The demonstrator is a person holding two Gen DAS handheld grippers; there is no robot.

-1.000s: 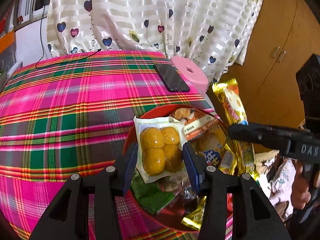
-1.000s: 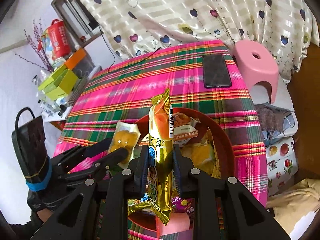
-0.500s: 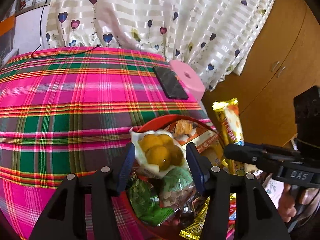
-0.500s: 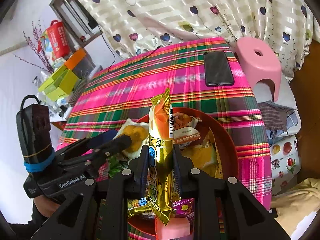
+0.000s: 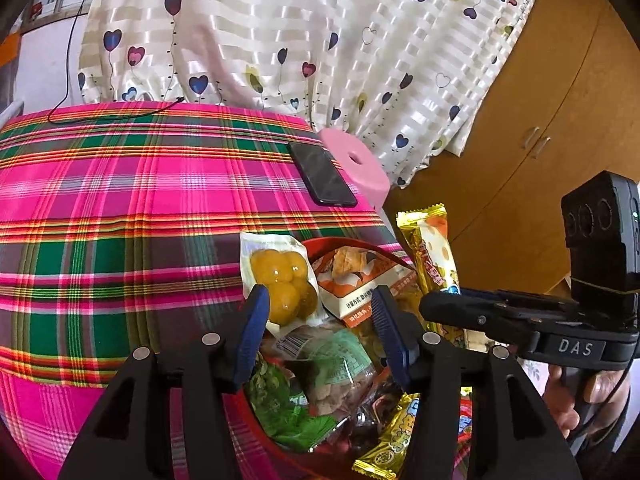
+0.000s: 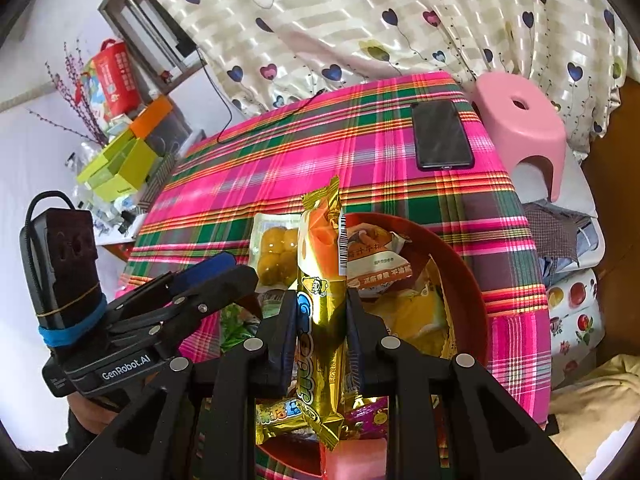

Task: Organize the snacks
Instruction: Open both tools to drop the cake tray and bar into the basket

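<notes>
A red bowl (image 6: 460, 264) heaped with wrapped snacks stands on the plaid tablecloth (image 5: 120, 220). A clear pack of yellow balls (image 5: 280, 276) leans on the bowl's left rim, just past my left gripper (image 5: 320, 320). That gripper stands open over the bowl, its blue pads clear of the pack. In the right wrist view the same pack (image 6: 276, 256) lies beside the left gripper (image 6: 224, 272). My right gripper (image 6: 320, 308) is shut on an upright gold snack bar (image 6: 320, 264) above the bowl. The left wrist view shows the bar (image 5: 432, 256) to the right.
A black phone (image 6: 442, 134) lies at the cloth's far right corner, a pink stool (image 6: 520, 120) just beyond the edge. A black cable (image 5: 112, 116) trails along the far side under the heart curtain. Green boxes (image 6: 120, 164) crowd a side table on the left.
The left jaws have opened and let go of the yellow-ball pack, which now rests on the bowl's left rim. The right gripper has kept still with the gold bar.
</notes>
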